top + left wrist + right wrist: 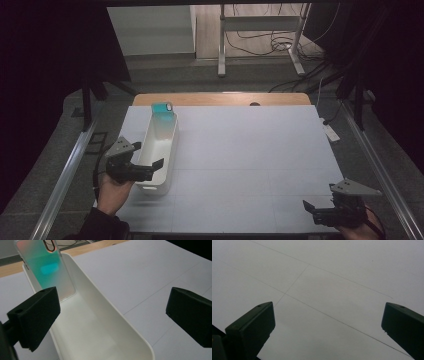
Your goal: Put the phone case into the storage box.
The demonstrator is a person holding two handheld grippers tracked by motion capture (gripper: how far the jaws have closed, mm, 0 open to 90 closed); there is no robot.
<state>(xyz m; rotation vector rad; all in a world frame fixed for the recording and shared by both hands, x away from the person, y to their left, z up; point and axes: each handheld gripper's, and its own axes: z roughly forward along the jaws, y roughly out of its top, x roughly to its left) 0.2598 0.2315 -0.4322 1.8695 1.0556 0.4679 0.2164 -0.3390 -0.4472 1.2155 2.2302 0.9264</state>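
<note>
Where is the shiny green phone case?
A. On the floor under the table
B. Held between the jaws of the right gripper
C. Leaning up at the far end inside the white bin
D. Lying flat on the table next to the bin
C. The phone case stands tilted against the far end wall inside the white bin, and the high view shows it at that same end.

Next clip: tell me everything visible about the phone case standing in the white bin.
The translucent teal phone case with an oval camera cutout near its top edge looks like glossy plastic, its colour shifting from teal to pinkish. It stands tilted inside the long white plastic bin, leaning against the bin's far end wall, lower edge on the bin floor, top above the rim. The open left tongs straddle the bin's near end, apart from the case.
</note>
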